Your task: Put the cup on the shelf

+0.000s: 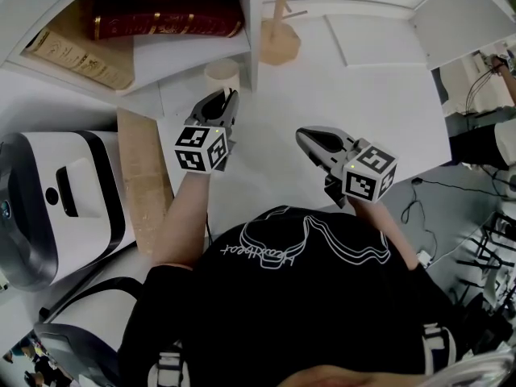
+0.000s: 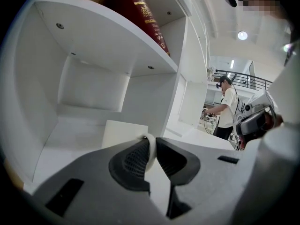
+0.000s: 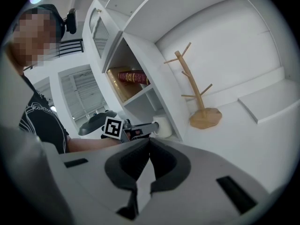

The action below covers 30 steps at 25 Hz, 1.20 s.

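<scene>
Works over a white table [image 1: 355,95] spreading under both grippers and on to a white wall [image 3: 225,41] beyond them. Shows grey floor [image 1: 463,208] with cables [image 1: 427,200] past the table edge, right of the right gripper [image 1: 300,135]. Looks past the left gripper [image 1: 228,97], off to its right, into a bright room with a railing [image 2: 243,78] and a person [image 2: 227,107] standing well away.

Has a white-and-black machine [image 1: 56,200] left of and behind the left gripper, with a wooden plank [image 1: 145,184] lying between the two, just beside the forearm [image 1: 181,216]. Finds a wooden mug tree [image 1: 280,39] ahead, between the lines of the two grippers, and a flat white slab [image 1: 379,39] farther on, ahead of the right gripper. Meets the side wall of the shelf [image 1: 250,22] just right of the left gripper's tips, standing between them and the mug tree.

Holds the right gripper clenched, pads together and empty, over bare table, well apart from the shelf. Pinches the handle [image 2: 150,149] of the white cup [image 1: 222,75] between the left gripper's pads. Sets the cup just ahead of those tips, at the open front of the shelf's lower compartment, near its right wall; cannot tell whether the base touches the floor of that compartment. Shows, in the compartment above the left gripper, a red book [image 1: 161,6] and a tan book [image 1: 81,59] leaning together.
</scene>
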### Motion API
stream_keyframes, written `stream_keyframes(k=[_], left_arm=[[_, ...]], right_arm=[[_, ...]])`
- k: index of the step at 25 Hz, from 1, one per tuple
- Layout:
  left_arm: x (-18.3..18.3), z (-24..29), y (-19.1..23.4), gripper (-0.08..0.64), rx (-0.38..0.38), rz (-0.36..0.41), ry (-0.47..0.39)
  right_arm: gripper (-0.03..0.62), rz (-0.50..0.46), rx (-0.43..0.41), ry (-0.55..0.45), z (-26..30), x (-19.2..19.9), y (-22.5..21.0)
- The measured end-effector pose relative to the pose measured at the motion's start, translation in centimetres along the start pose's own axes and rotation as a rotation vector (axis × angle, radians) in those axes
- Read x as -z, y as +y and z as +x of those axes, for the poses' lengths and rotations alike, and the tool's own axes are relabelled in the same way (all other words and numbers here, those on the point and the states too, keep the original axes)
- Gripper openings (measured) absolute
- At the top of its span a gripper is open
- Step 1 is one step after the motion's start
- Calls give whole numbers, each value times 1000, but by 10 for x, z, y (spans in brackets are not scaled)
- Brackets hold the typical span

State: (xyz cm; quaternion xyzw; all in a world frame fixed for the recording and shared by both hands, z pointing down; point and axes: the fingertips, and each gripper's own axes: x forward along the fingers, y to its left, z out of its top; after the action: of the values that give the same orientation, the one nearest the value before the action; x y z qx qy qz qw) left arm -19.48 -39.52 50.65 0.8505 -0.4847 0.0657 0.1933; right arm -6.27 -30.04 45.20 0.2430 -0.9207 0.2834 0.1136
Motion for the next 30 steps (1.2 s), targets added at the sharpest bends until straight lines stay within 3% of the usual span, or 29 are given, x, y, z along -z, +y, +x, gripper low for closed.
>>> stream_keyframes(k=[19, 25, 30], left_arm=[[15, 15, 33, 46, -67, 46, 82], [22, 18, 30, 48, -55, 29, 122], [23, 19, 31, 51, -89, 25, 125]], right_arm=[[6, 6, -23, 36, 8, 11, 4], [6, 10, -21, 29, 4, 11, 1], [6, 9, -25, 29, 4, 12, 1]])
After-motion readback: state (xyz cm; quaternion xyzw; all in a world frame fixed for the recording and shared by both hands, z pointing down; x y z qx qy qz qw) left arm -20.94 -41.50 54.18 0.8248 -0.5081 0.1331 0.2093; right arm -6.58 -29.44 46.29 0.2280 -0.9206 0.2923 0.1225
